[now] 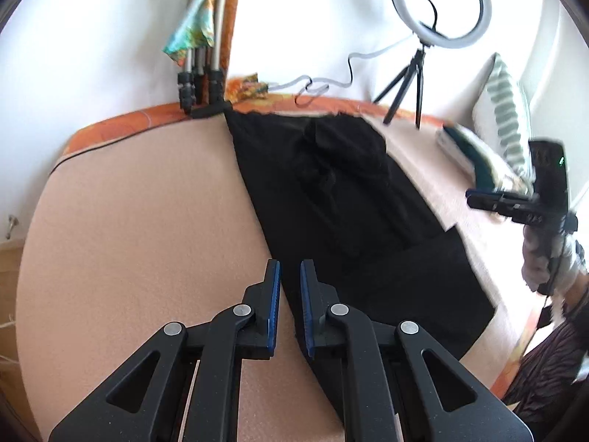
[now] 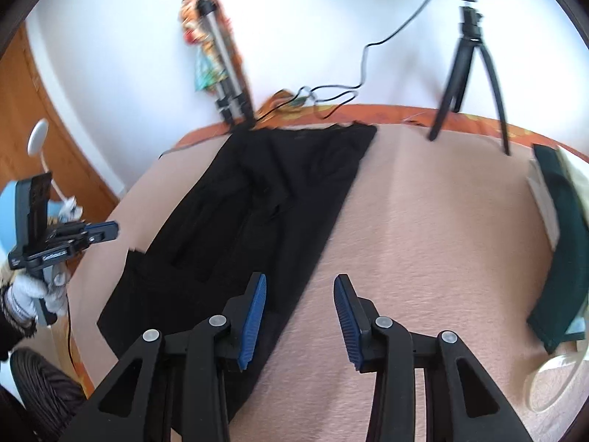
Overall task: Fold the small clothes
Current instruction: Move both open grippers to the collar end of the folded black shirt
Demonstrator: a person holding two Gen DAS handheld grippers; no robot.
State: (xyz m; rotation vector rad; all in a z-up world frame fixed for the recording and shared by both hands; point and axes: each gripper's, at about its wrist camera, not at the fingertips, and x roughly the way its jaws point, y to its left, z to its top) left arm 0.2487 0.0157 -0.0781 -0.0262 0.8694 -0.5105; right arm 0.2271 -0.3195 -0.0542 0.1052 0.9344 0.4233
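Black garment is laid out long on a pinkish blanket, running from the near edge up to the far orange border by the wall. It looks like dark trousers or something similar, honestly too dark to be sure. There's a bunched, wrinkly lump in the upper middle, and the near part lies flatter with a squared-off corner sticking out on one side. The far end sits right at the foot of a folded tripod leaning on the wall.

Left tool hangs over the garment's left edge, blue pads nearly together with just a thin slit between them, nothing pinched. Right tool is over the garment's right edge, jaws spread partway, nothing between them, one finger above the cloth and the other above bare blanket. Both are clear of the fabric. In the right view you can see a gloved hand gripping the left tool's handle.

Room-wise: lots of bare blanket on both sides of the garment. On the right there's a ring light on a small tripod near the far edge, its cable trailing along the wall, plus a dark green thing and a striped pillow near the right edge. A clear round dish sits at the near right.
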